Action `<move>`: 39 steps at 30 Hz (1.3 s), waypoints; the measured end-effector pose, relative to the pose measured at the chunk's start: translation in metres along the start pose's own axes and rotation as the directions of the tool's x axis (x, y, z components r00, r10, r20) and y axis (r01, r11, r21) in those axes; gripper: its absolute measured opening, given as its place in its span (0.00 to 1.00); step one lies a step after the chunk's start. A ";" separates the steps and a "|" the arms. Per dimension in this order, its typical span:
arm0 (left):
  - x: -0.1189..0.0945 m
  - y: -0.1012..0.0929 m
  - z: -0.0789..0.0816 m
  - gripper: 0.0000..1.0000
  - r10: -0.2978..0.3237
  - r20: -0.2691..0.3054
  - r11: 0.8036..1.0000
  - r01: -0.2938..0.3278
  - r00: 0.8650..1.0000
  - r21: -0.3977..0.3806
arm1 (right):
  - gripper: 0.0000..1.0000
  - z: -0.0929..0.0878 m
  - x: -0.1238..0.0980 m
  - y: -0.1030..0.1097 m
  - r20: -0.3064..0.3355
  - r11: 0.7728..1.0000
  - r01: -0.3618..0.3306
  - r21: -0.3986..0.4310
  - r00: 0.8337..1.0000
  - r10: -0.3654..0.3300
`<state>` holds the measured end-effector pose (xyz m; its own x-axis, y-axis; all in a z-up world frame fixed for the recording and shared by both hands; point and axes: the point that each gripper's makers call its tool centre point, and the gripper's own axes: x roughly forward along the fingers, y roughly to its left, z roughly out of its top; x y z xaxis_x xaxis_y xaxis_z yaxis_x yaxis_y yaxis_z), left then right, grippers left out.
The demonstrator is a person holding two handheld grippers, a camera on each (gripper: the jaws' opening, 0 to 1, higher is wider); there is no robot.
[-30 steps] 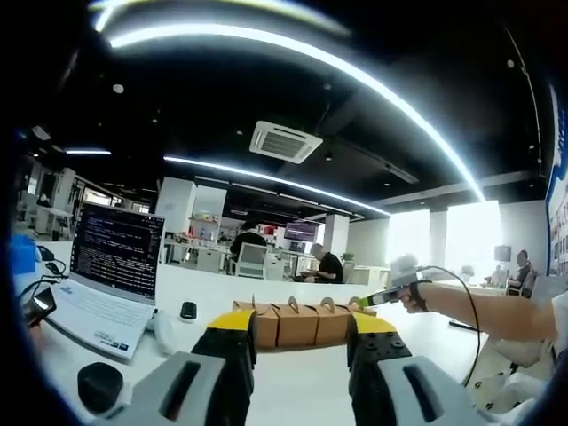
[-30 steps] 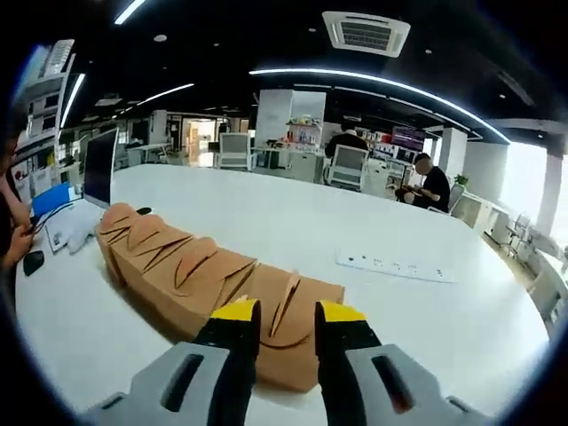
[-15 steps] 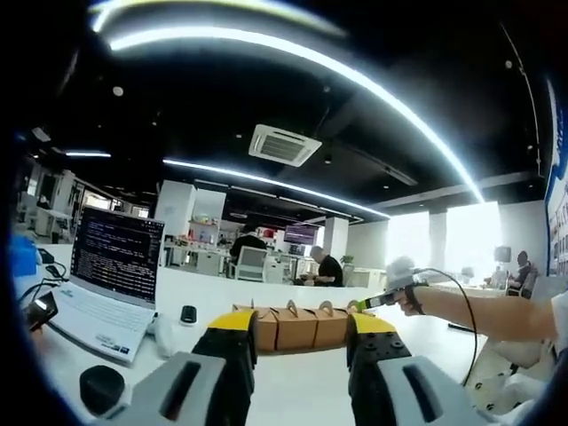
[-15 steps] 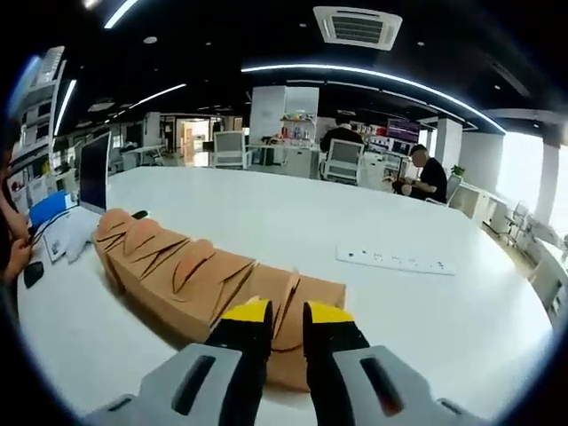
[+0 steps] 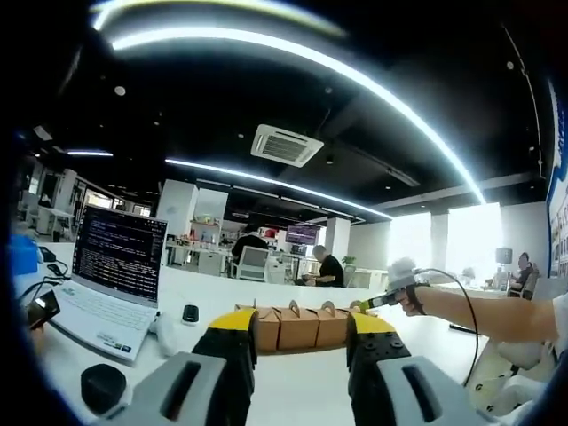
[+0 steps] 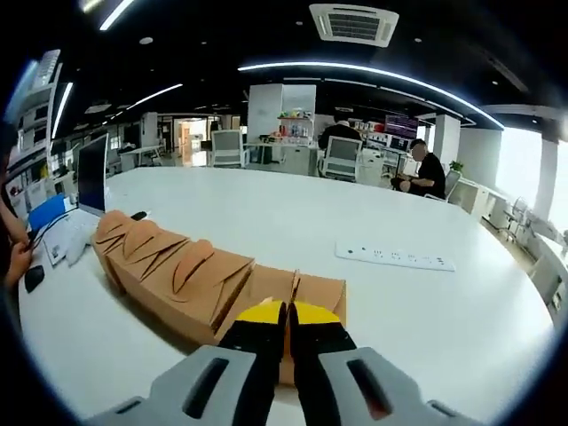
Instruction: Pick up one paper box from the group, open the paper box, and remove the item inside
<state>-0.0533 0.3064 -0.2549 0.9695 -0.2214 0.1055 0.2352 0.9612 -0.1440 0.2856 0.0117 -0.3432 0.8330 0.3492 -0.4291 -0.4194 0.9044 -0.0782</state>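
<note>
**Right gripper view: tongs pinched on the handle of the nearest box**

In the right gripper view, going left to right, we see a laptop (image 6: 91,170) at the far left of the white table (image 6: 266,213), then the row of brown paper boxes (image 6: 182,266) running from the far left down toward us, and a white power strip (image 6: 395,258) well apart on the right. Our right gripper (image 6: 286,312) sits at the near end of that row. Its jaws stand almost together, with only a thin slit between the yellow tips, and the upright handle flap of the nearest box (image 6: 306,293) runs into that slit. We judge the tongs are clamped on that handle, so lifting this box away from its neighbours looks like the move ahead.

The row's long axis runs diagonally away from the right gripper, toward the laptop, so the box in hand is the end one and touches only one neighbour.

In the left gripper view, the left gripper (image 5: 300,327) hangs with jaws wide apart and nothing between them. The boxes lie straight ahead beyond the tips, the row running crosswise. The right hand is clearly nearer the boxes.

The laptop screen (image 5: 118,251) carries lines of text, too small for us to read. We can make out no brands or labels on the boxes.
</note>
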 end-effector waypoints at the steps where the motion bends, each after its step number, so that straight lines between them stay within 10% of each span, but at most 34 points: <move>1: 0.000 0.000 0.000 0.41 0.000 0.000 1.000 0.000 1.000 0.000 | 0.04 0.000 0.000 0.000 -0.001 1.000 -0.001 0.004 1.000 0.001; 39: 0.004 -0.003 -0.006 0.40 -0.006 -0.012 1.000 0.006 1.000 0.000 | 0.03 0.003 -0.025 -0.028 0.016 0.996 -0.059 0.068 0.998 0.058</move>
<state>-0.0497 0.3015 -0.2594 0.9688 -0.2292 0.0941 0.2410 0.9599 -0.1429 0.2777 -0.0219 -0.3274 0.8128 0.4052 -0.4185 -0.4426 0.8967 0.0084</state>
